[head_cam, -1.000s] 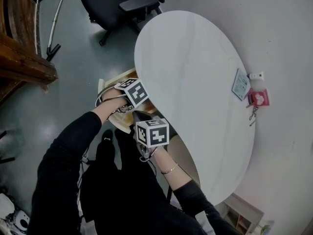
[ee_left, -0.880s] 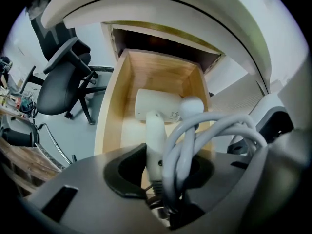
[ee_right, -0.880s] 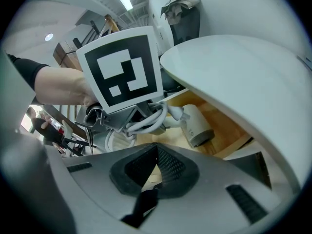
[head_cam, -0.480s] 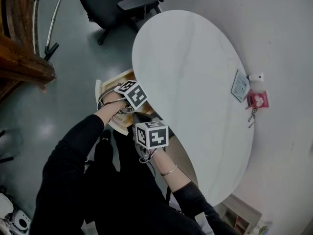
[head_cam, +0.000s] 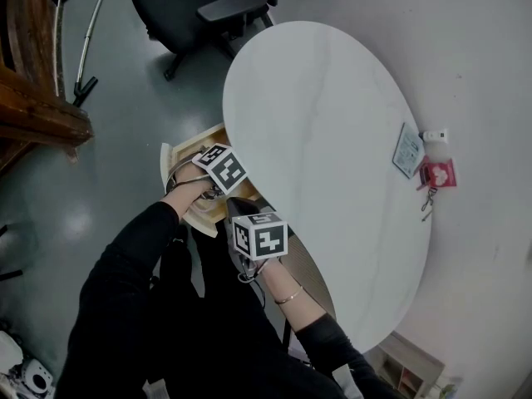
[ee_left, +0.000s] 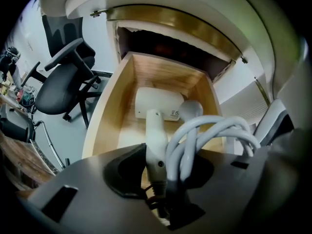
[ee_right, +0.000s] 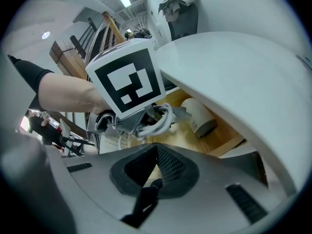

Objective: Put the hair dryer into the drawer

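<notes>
Light wooden drawer point(ee_left: 105, 112) is pulled out from under the near-left edge of the white oval table point(head_cam: 332, 140). White hair dryer point(ee_left: 155, 130) is gripped by the left gripper point(ee_left: 162, 204): the jaws are clenched on the lower end of the handle, together with the looped white cord point(ee_left: 209, 130), which bulges out to the right of the handle. The dryer is pointed head-down into the drawer, its boxy body and round nozzle sitting inside the walls, roughly mid-floor, clear of both side walls. Contact with the drawer floor cannot be confirmed. Right gripper point(ee_right: 145, 195) is held just beside the left one, at the drawer's front corner next to the table edge. Its jaws are seen drawn together with nothing between them, and the left gripper's marker cube fills its view above the drawer. A black office chair point(head_cam: 199, 7) is parked on the floor past the table's far-left edge. A small card point(head_cam: 409, 145) and a red packet point(head_cam: 439, 169) are lying at the table's right edge, well apart from the drawer. Dark wooden furniture point(head_cam: 37, 115) is visible on the left of the head view.
</notes>
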### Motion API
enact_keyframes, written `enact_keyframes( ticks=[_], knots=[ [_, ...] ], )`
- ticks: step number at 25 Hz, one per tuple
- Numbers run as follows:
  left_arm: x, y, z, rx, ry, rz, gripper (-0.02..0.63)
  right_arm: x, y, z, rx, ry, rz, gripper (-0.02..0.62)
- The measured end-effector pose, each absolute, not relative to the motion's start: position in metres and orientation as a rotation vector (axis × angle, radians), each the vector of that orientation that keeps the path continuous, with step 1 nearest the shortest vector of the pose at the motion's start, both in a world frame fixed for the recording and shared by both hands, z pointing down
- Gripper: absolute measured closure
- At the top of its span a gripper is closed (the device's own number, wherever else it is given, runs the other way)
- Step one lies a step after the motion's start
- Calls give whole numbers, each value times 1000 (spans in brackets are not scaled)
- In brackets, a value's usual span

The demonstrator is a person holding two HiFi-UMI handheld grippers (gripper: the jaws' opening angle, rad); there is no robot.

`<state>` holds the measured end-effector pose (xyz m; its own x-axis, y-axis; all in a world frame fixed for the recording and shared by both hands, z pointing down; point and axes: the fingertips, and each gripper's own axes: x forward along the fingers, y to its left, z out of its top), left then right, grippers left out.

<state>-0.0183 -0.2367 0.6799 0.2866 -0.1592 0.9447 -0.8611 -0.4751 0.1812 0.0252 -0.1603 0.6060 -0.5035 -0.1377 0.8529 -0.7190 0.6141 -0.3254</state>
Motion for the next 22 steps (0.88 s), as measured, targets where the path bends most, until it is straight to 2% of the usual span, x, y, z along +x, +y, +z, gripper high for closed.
enact_keyframes(
  ticks=[22],
  knots=[
    [-19,-228,705,1834,-914,1370,439,25,-156,610,683,-1954,863,592]
  ],
)
